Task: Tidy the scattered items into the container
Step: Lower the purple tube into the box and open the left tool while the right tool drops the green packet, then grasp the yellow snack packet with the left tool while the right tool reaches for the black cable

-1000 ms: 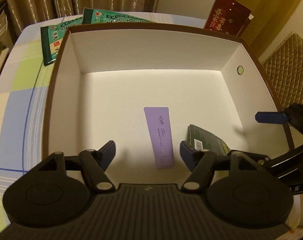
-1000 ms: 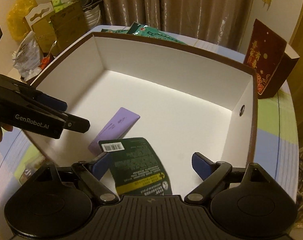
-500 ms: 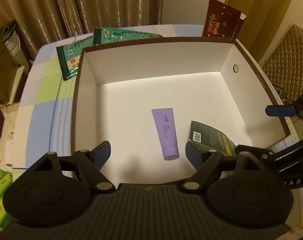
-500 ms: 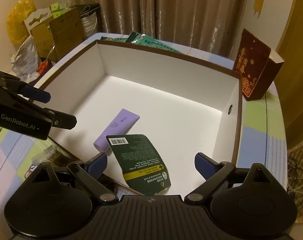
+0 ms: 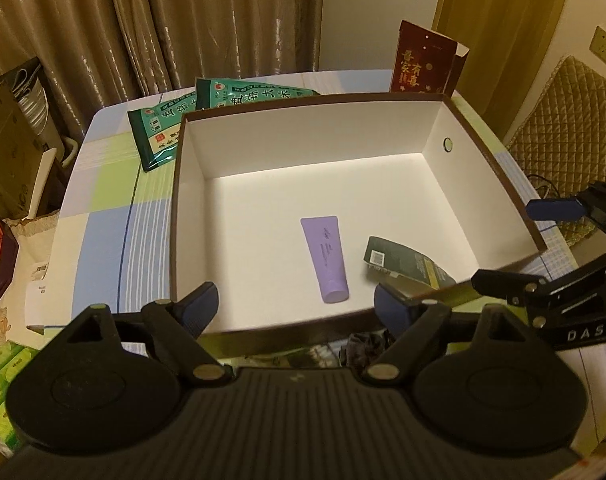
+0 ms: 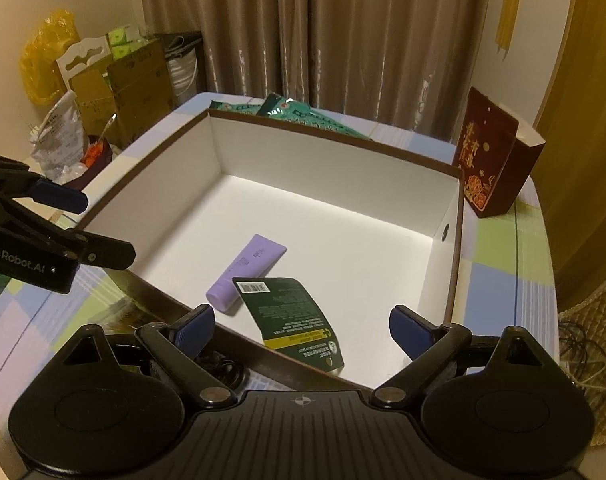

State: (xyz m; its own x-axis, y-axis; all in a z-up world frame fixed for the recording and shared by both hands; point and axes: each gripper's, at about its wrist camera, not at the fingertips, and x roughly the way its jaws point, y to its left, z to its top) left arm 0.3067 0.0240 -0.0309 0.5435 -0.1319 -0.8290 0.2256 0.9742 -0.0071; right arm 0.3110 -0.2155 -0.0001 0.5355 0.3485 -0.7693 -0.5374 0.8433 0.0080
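Purple tube (image 5: 325, 258) and green packet (image 5: 407, 265) lie in the box (image 5: 175, 216), dropped clear.
Left hand-held gripper (image 5: 297, 304), jaws just opened, and right hand-held gripper (image 6: 301, 326) hover spread and empty above its near rim.

A box (image 5: 499, 168), white inside with a dark brown rim and outer walls, lies ahead of the left tool (image 5: 297, 306), which is black with dark blue fingertips (image 5: 201, 306). Inside, just ahead of that tool, lies a pale lilac tube (image 5: 326, 258) with small dark lettering, and beside it a dark green packet (image 5: 407, 266) with a white barcode label and a yellow band. The right tool (image 6: 301, 326) is black and blue as well. The counter (image 5: 103, 216) wears a cloth checked in pale blue, light green and white with thin blue lines. Beyond the box are teal bags (image 5: 163, 128) with white and red print, a dark red carton (image 5: 423, 60) with gold characters, and brown curtains (image 5: 183, 20) with a sheen.
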